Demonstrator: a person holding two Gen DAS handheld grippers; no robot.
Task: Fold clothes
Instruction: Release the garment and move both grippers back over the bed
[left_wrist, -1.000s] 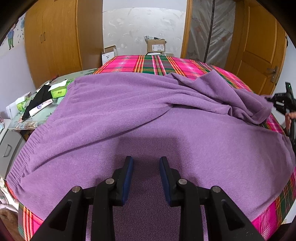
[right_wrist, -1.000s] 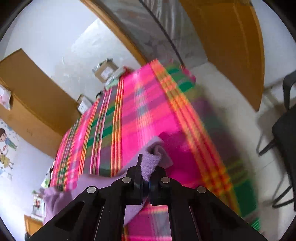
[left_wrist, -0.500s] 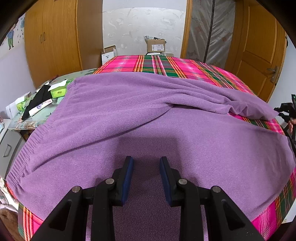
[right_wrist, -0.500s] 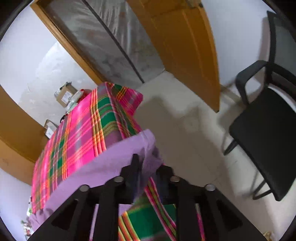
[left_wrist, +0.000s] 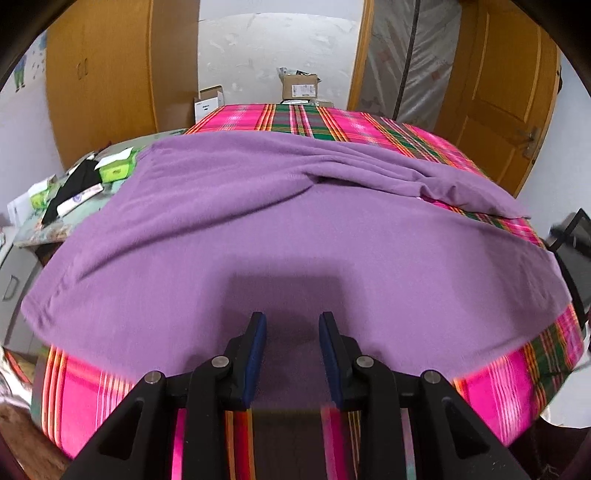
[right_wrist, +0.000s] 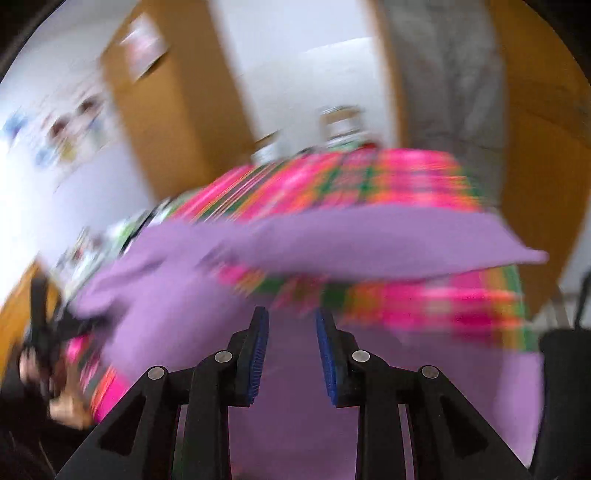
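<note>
Purple fleece garment (left_wrist: 280, 236) lies spread flat across the pink-and-green plaid bedcover (left_wrist: 369, 125), one fold running toward its far right corner. Left gripper (left_wrist: 291, 328) hovers over its near edge, jaws apart, empty. Right gripper (right_wrist: 291, 325), jaws opening, grips nothing.

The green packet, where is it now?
In the left wrist view, the green packet lies far left on the side table, beside the purple garment's edge.

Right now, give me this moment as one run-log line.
garment: purple garment spread flat on plaid bed | left gripper: open, empty | right gripper: opening, empty | fold: not started
</note>
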